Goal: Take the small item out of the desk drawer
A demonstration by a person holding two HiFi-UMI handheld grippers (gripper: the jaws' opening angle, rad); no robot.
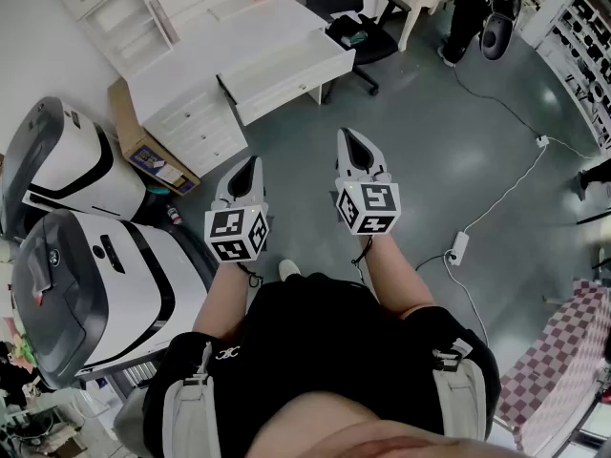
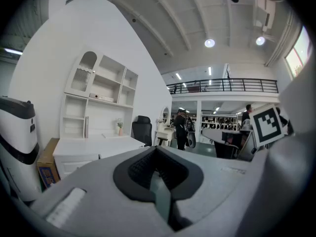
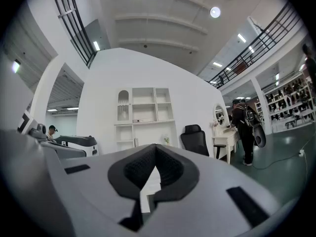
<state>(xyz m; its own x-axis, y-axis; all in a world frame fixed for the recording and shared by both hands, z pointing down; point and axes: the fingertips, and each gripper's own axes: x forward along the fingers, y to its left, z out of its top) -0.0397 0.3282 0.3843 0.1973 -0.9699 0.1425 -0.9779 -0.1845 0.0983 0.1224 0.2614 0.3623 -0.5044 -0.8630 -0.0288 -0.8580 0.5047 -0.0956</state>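
The white desk (image 1: 205, 51) stands at the upper left of the head view, its wide drawer (image 1: 291, 70) pulled out toward the room. No small item shows in the drawer from here. Both grippers hang over the grey floor, well short of the desk. My left gripper (image 1: 246, 166) is shut with nothing between its jaws and points toward the desk's drawer stack. My right gripper (image 1: 355, 141) is shut and empty too, aimed near the open drawer. The left gripper view shows the left gripper (image 2: 156, 151) with the desk (image 2: 94, 144) ahead on the left. The right gripper (image 3: 155, 148) faces the white shelves (image 3: 145, 112).
A black office chair (image 1: 361, 29) stands just right of the desk. A cardboard box (image 1: 143, 146) and two large white machines (image 1: 72, 165) (image 1: 91, 294) line the left. A power strip with white cable (image 1: 458, 246) lies on the floor at right. A person (image 3: 244, 132) stands by a far table.
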